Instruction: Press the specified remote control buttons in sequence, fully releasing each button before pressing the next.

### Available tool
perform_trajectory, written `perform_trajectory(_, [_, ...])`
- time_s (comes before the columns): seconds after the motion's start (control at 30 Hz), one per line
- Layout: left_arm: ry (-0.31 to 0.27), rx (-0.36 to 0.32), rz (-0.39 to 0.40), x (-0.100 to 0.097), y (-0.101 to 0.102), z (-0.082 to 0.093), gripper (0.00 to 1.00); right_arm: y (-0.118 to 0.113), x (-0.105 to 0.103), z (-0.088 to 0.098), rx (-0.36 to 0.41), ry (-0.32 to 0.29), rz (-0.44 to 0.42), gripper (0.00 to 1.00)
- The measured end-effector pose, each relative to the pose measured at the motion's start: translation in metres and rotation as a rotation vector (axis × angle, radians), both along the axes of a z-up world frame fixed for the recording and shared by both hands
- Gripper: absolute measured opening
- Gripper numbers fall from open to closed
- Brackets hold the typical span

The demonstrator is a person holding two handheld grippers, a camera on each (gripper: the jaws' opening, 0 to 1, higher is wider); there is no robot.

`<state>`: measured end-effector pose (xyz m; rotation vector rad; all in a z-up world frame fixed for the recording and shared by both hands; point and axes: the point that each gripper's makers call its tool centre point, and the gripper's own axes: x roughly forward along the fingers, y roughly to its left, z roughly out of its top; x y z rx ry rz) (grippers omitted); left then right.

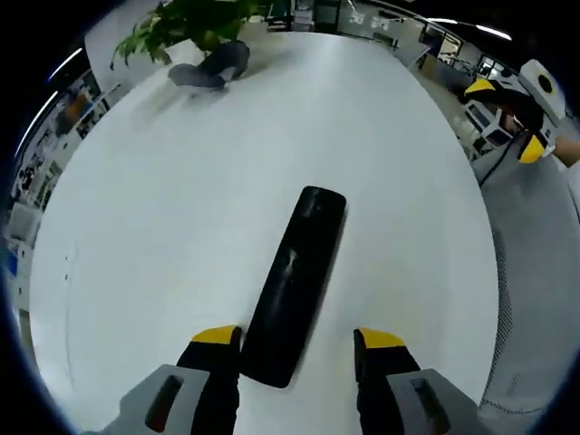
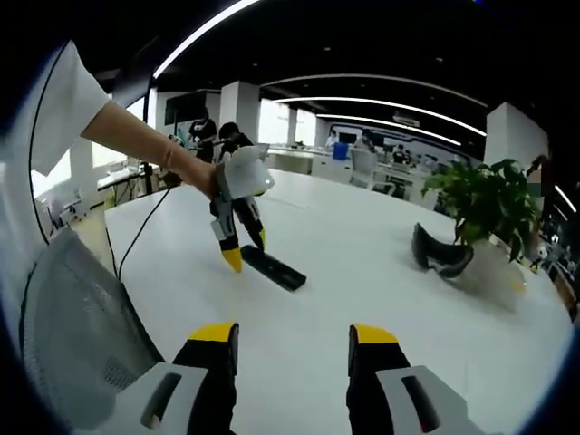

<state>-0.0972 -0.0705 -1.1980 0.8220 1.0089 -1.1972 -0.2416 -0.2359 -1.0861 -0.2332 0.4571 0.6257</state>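
White tabletop (image 1: 181, 227), round-edged, in an open office. Left gripper view: left tongs (image 1: 296, 349) released, jaws spread, the near end of the black remote control (image 1: 294, 285) lying between the yellow tips; whether either tip touches it cannot be told. The remote lies flat on the tabletop, its long axis running away from the tongs. Far side: a dark grey headset-like object (image 1: 210, 68) beside a green potted plant (image 1: 195, 23). Right edge: the right tongs (image 1: 507, 113), well apart. Right gripper view: a person's hand (image 2: 190, 172) holds the left tongs (image 2: 241, 246) tilted down over the remote control (image 2: 273, 268); right tongs (image 2: 294, 349) released, jaws spread, empty, above bare tabletop (image 2: 362, 272); headset-like object (image 2: 439, 254) and plant (image 2: 485, 204) at right.
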Motion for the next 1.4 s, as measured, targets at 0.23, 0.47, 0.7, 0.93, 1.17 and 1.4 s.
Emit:
perform_trajectory(0.23, [0.001, 0.003, -0.038, -0.003, -0.006, 0.002, 0.36, 0.0, 0.0, 0.0, -0.007, -0.001, 0.001, 0.44])
perform_trajectory(0.47, [-0.027, 0.0, -0.05, -0.004, -0.006, 0.003, 0.25, 0.001, -0.001, -0.001, -0.013, 0.001, 0.007, 0.42])
perform_trajectory(0.7, [-0.016, -0.008, -0.043, -0.015, -0.005, 0.004, 0.24, 0.002, -0.002, -0.002, -0.018, 0.004, 0.014, 0.4])
perform_trajectory(0.93, [-0.015, -0.012, -0.042, -0.027, -0.004, 0.004, 0.24, 0.003, -0.003, -0.002, -0.022, 0.005, 0.023, 0.4])
perform_trajectory(1.17, [-0.013, -0.007, -0.062, -0.044, -0.005, 0.004, 0.24, 0.004, -0.003, -0.003, -0.029, 0.003, 0.029, 0.39])
perform_trajectory(1.4, [-0.008, 0.014, -0.067, -0.057, -0.005, 0.003, 0.24, 0.005, -0.004, -0.003, -0.036, 0.001, 0.036, 0.38])
